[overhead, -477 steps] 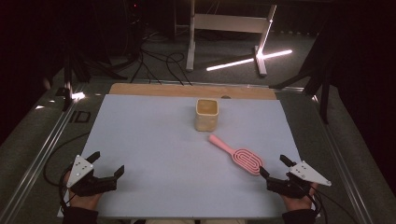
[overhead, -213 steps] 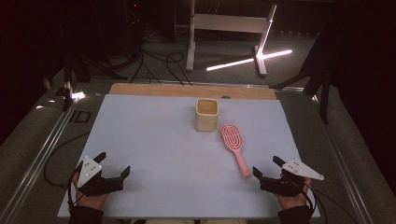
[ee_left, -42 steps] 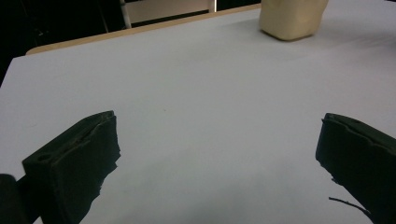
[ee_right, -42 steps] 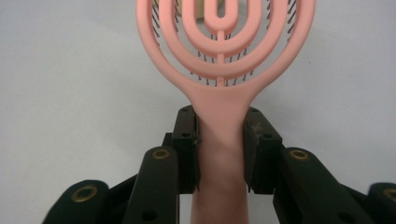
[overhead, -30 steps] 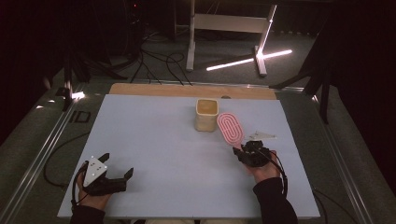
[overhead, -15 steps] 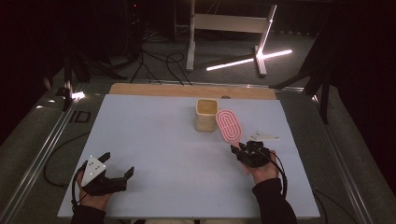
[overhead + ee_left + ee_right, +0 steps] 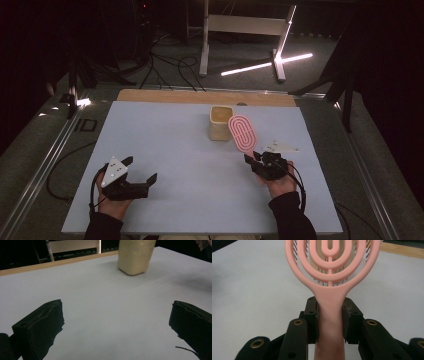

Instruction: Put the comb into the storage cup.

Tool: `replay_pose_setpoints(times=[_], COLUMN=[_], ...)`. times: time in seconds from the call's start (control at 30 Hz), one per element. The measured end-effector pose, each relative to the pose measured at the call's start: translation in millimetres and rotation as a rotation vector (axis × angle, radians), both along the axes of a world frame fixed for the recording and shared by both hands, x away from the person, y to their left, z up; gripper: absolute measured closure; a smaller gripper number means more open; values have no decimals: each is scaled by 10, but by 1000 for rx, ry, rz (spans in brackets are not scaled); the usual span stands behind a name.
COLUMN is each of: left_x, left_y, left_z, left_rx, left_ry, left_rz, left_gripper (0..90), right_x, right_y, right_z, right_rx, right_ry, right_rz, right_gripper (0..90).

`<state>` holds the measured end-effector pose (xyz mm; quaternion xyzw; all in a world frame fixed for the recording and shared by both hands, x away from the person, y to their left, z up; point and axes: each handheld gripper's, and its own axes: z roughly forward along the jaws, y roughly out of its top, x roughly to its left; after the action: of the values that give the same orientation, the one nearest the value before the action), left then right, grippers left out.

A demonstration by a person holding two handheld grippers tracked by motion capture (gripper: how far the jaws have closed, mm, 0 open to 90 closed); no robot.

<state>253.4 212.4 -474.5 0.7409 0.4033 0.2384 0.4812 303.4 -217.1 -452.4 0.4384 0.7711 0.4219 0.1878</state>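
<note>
Big pale mat (image 7: pixel 165 145) covering most of the table, wooden strip (image 7: pixel 165 95) running along the far edge. Cream cup (image 7: pixel 219 122) parked near the middle of that far edge, upright, mouth open to the top. Pink vented hairbrush (image 7: pixel 242 133) lifted clear of the mat, head up and tilted toward the cup, sitting just beside the cup's right side and maybe overlapping its rim from above, hard to call. Right gripper (image 7: pixel 259 161) toward the right edge of the mat, jaws partly closed and clamped on the brush handle (image 7: pixel 329 315), pads squeezing it from both sides just under the head. Left gripper (image 7: pixel 139 172) down near the near-left corner, jaws spread wide with nothing between them, just bare mat and the cup farther off in the left gripper view. Looks like a drop-into-the-cup job, so probably best to flip or angle the brush so the handle leads in, line up over the mouth before lowering, and go slow since a light cup tips easily. Worth bringing the free gripper over to steady the cup wall. No letting go until the brush has settled against the inside.
</note>
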Motion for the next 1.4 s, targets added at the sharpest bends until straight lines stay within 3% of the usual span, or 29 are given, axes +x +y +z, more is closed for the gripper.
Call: replay_pose_setpoints(times=[0.33,0.57,0.77,0.93,1.03,1.4], left_x=[247,363,444,499,526,630], left_y=[-165,-333,-486,-573,-653,-960], left_z=[293,409,441,458,467,459], left_rx=[-46,-62,-49,-96,-100,-72], left_ry=[-12,-13,-8,6,10,32], left_rz=[-15,-41,-67,-75,-82,-125], left_gripper=[0,0,0,0,0,0], right_x=[-15,-34,-30,-38,-44,-52], right_y=[-7,24,26,21,30,82], right_z=[20,25,22,28,27,5], right_rx=[20,23,34,39,45,45], right_ry=[-21,-32,-28,-34,-35,-42], right_rz=[-1,5,3,-2,-5,3], right_gripper=[698,698,698,698,698,699])
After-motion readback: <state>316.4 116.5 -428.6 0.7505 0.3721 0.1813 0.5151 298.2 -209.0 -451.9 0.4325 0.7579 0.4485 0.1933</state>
